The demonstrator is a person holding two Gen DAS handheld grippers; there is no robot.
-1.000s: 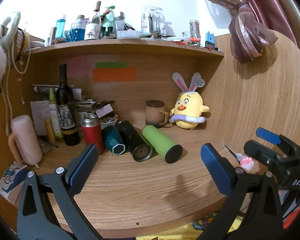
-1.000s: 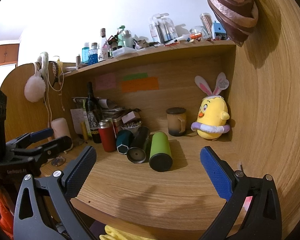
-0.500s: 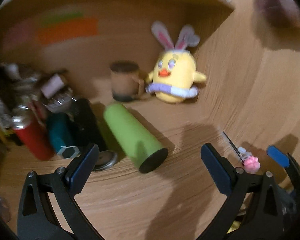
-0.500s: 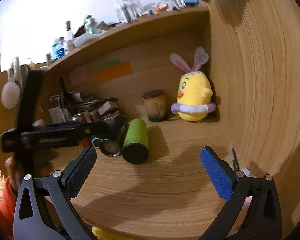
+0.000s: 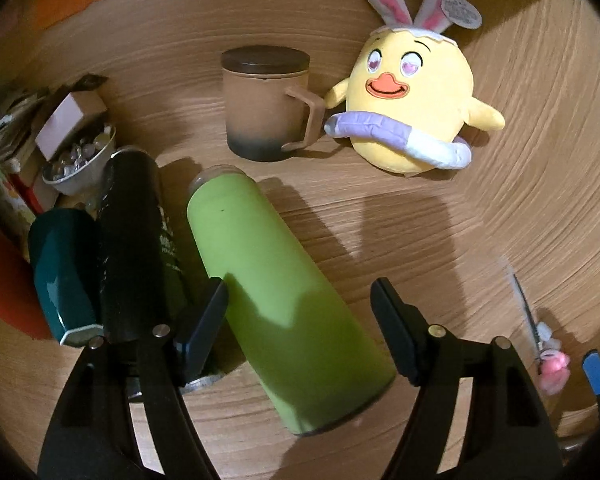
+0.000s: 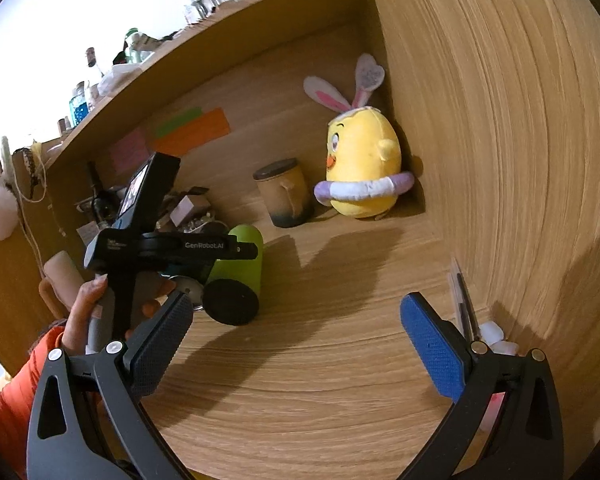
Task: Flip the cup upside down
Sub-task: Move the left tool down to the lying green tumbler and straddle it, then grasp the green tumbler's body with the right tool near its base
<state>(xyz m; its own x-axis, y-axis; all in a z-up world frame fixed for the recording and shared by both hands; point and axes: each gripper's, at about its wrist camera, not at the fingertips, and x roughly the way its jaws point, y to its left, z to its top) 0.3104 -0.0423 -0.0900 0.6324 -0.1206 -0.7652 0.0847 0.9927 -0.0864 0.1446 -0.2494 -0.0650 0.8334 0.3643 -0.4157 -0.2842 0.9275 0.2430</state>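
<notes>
Left gripper (image 5: 300,320) sits spread around the green cup (image 5: 276,296), lying on its side mid-frame, not clearly pinching. Right gripper (image 6: 296,332) hangs spread wide at lower frame.

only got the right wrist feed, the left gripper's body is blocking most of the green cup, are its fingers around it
Observer: Yes. In the left wrist view the left gripper is open, with one finger on each side of the green cup, which lies on its side.
Operator: is either finger touching it
Observer: One finger sits in the gap between the cup and a black bottle lying alongside. Bare wood shows between the cup and the other finger.
Operator: what's at the cup's far end
Observer: A pale, cap-like rim, pointing toward the brown lidded mug.
</notes>
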